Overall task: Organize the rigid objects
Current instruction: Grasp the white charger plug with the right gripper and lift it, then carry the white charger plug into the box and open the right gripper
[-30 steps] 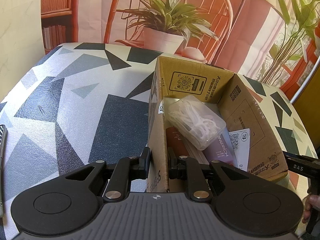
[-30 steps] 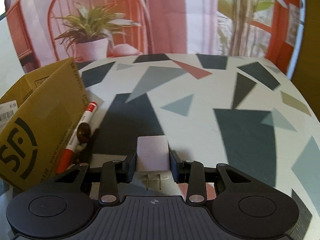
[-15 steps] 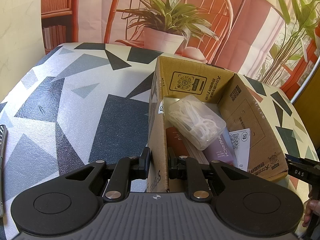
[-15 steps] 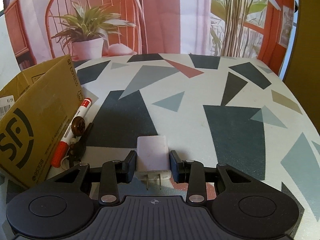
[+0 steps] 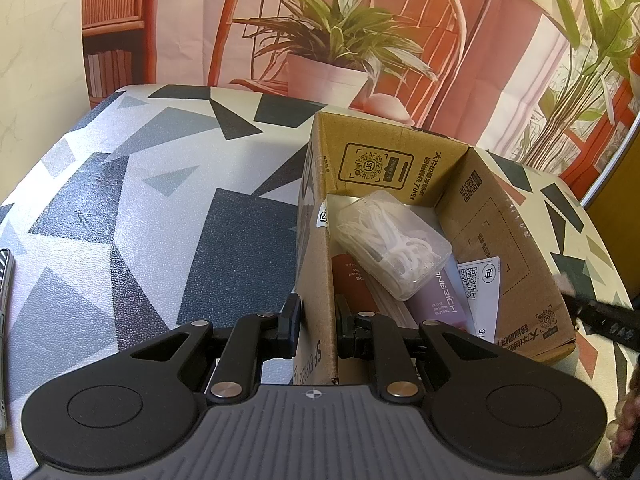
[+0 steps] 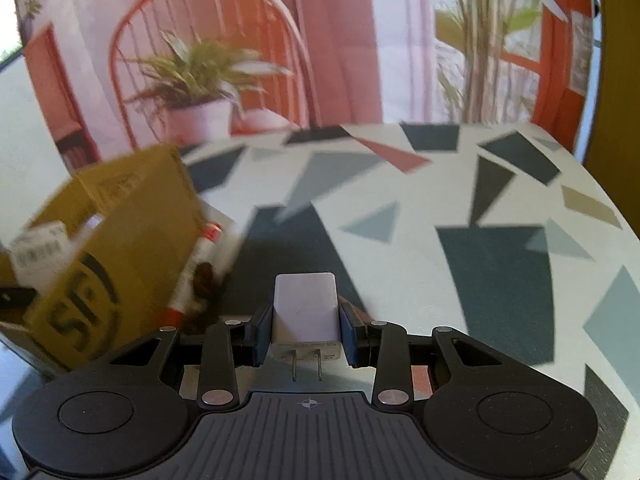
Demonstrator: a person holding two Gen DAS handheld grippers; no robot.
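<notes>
My left gripper [image 5: 317, 326] is shut on the near wall of an open cardboard box [image 5: 508, 240], one finger outside and one inside. In the box lie a clear case of white floss picks [image 5: 394, 242], a purple tube [image 5: 440, 300], a dark red tube [image 5: 354, 282] and a white label card [image 5: 480, 284]. My right gripper [image 6: 306, 330] is shut on a white plug adapter [image 6: 306, 310], prongs toward the camera, held above the table just right of the box [image 6: 104, 248]. A red-and-white marker [image 6: 196, 272] and a brown bead object [image 6: 204, 280] lie against the box's outer wall.
The table [image 6: 440, 200] has a white top with grey, black and red triangles. A striped metal object [image 5: 5, 280] lies at its left edge. The right gripper's black tip [image 5: 604, 316] shows at the box's right side. A printed backdrop stands behind.
My right gripper has lifted and swung left toward the box with the adapter; its view is blurred. My left gripper and the box have not moved.
</notes>
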